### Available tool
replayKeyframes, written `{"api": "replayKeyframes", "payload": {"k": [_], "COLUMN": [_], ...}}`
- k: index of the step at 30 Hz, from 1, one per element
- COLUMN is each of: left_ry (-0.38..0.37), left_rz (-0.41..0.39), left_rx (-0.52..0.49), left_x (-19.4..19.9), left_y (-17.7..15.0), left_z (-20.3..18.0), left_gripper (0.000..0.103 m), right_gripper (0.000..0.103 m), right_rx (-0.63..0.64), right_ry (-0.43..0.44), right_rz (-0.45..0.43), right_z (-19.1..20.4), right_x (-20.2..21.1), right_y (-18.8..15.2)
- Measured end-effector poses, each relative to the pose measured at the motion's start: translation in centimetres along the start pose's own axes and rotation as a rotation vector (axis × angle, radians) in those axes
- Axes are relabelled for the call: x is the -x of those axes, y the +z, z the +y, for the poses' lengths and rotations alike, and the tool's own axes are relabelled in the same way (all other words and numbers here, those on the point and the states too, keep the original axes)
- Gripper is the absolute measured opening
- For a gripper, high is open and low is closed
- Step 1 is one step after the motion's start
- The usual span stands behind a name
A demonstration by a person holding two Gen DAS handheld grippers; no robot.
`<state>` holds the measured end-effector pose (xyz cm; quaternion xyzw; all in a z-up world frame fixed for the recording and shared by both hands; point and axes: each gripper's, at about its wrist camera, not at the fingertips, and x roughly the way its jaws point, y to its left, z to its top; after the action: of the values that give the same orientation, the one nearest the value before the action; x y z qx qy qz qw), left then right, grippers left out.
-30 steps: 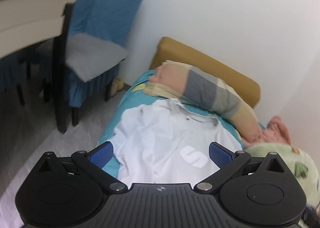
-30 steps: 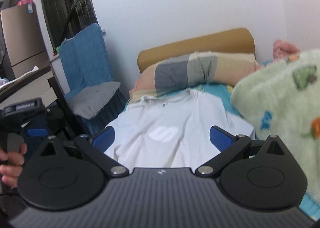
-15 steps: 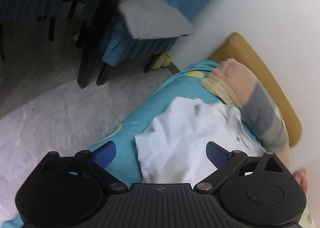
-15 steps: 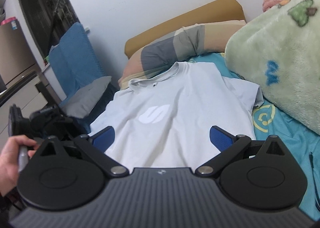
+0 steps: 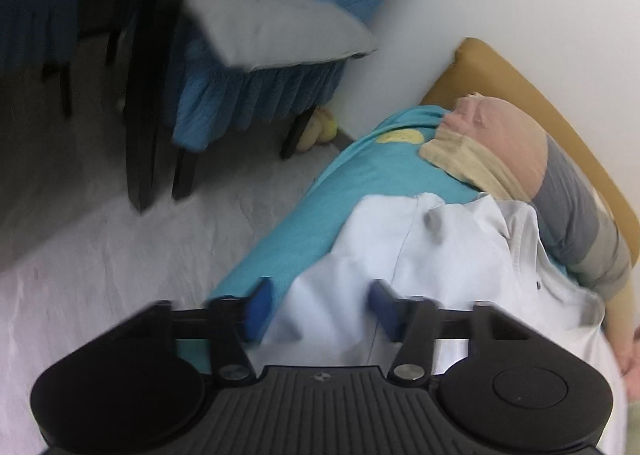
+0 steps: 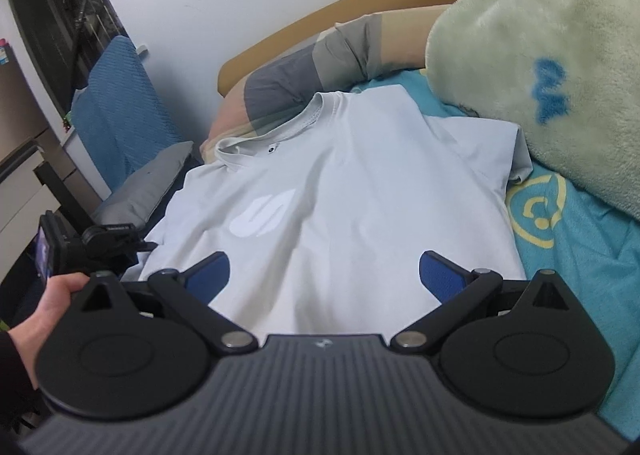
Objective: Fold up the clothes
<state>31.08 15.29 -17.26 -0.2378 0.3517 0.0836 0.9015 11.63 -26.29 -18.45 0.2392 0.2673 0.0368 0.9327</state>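
The left tongs [image 5: 318,309], a black two-finger tool with blue pads [image 5: 258,305], tilt downward. Their jaws have just been closing and now stand partway in, with a fold of the pale white cotton T-shirt [image 5: 440,255] between the pads; whether the pads press on it cannot be told. The right tongs [image 6: 324,275], of the same black build with blue pads [image 6: 438,275], hold their jaws spread wide above the shirt's front, gripping nothing. To their left, a bare hand [image 6: 56,295] with a dark sleeve holds the left tool's handle.
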Motion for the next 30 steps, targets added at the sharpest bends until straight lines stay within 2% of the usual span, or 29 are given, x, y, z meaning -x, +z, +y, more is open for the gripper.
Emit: {"api": "replayKeyframes", "payload": {"k": [1, 4, 7, 9, 10, 12, 15, 17, 19, 20, 22, 24, 27, 30], "left_ry": [0.005, 0.051, 0.084, 0.045, 0.016, -0.044, -0.104, -0.115, -0.129, -0.145, -0.179, -0.200, -0.222, -0.205], "left_rz": [-0.007, -0.103, -0.250, -0.289, -0.295, -0.271, -0.180, -0.127, -0.081, -0.067, -0.063, -0.072, -0.084, -0.089], "left_rx": [-0.039, -0.208, -0.493, -0.694, -0.788, -0.914, -1.017, -1.049, -1.052, -1.027, -0.981, -0.944, -0.854, -0.708], "left_x": [0.2, 2.2, 4.7, 5.7, 6.0, 6.0, 4.8, 3.9, 3.3, 3.4, 4.1, 5.1, 6.3, 6.5], "left_y": [0.0, -0.4, -1.9, -4.3, -5.7, -8.7, -12.3, -13.7, -14.6, -14.5, -13.8, -12.9, -10.6, -7.4], "left_z": [-0.7, -4.1, -9.2, -12.7, -14.2, -16.5, -18.5, -18.7, -18.7, -18.4, -17.8, -17.0, -15.7, -13.9], "left_gripper": [0.008, 0.004, 0.004, 0.004, 0.004, 0.004, 0.004, 0.006, 0.020, 0.023, 0.045, 0.056, 0.062, 0.066], "right_gripper": [0.103, 0.103, 0.103, 0.103, 0.103, 0.103, 0.103, 0.103, 0.103, 0.103, 0.103, 0.103, 0.103, 0.103], "right_rx": [0.000, -0.007, -0.015, -0.021, -0.027, -0.038, -0.052, -0.059, -0.064, -0.068, -0.076, -0.086, -0.103, -0.121], "right_ry": [-0.001, -0.008, -0.017, -0.025, -0.028, -0.035, -0.038, -0.033, -0.031, -0.031, -0.031, -0.029, -0.026, -0.024], "right_rz": [0.001, -0.004, -0.021, -0.030, -0.033, -0.035, -0.029, -0.025, -0.024, -0.024, -0.023, -0.020, -0.017, -0.013], "right_z": [0.0, -0.1, -0.3, -0.6, -0.7, -1.0, -1.3, -1.4, -1.4, -1.5, -1.6, -1.7, -2.0, -2.3], "right_x": [0.0, 0.2, 0.6, 0.7, 0.8, 0.8, 0.7, 0.8, 0.8, 0.8, 0.8, 0.8, 0.8, 0.8], "right_y": [0.0, 0.1, 0.5, 0.7, 0.8, 0.8, 0.7, 0.6, 0.6, 0.6, 0.6, 0.6, 0.7, 0.6]}}
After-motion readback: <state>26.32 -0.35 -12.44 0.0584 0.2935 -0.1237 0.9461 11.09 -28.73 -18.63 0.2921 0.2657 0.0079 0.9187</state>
